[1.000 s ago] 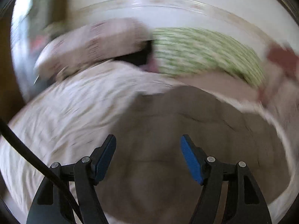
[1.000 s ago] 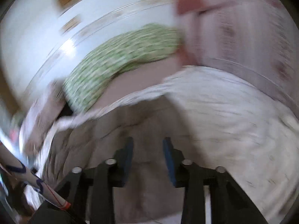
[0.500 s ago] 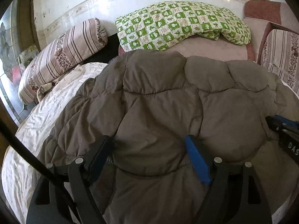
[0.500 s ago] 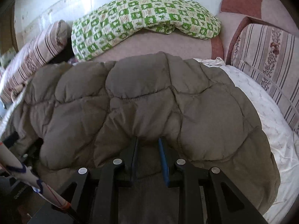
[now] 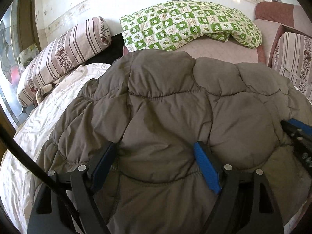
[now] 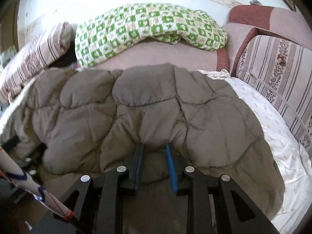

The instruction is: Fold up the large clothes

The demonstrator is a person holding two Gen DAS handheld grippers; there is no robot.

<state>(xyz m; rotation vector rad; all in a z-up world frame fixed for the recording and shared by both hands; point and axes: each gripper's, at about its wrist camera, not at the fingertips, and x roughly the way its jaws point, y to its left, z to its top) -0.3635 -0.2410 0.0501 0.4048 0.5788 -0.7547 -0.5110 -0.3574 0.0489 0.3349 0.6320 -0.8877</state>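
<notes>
A brown quilted puffer jacket (image 5: 171, 105) lies spread on a bed with a white sheet (image 5: 39, 117); it also shows in the right wrist view (image 6: 156, 115). My left gripper (image 5: 156, 152) is open, its jaws wide apart over the jacket's near edge, with fabric bulging between them. My right gripper (image 6: 154, 148) has its jaws close together, pinching a fold of the jacket's near edge. The right gripper also shows at the right edge of the left wrist view (image 5: 298, 134).
A green checked blanket (image 5: 187, 31) lies on a pink headboard cushion at the back. Striped bolsters sit at the left (image 5: 64, 56) and right (image 6: 276, 74). A striped stick (image 6: 29, 187) crosses the right wrist view's lower left. The white sheet (image 6: 273, 128) shows right of the jacket.
Both grippers swung down onto the jacket from a blurred sweep. In the last half second the right jaws opened slightly around the fold; the left stayed open and edged forward.
</notes>
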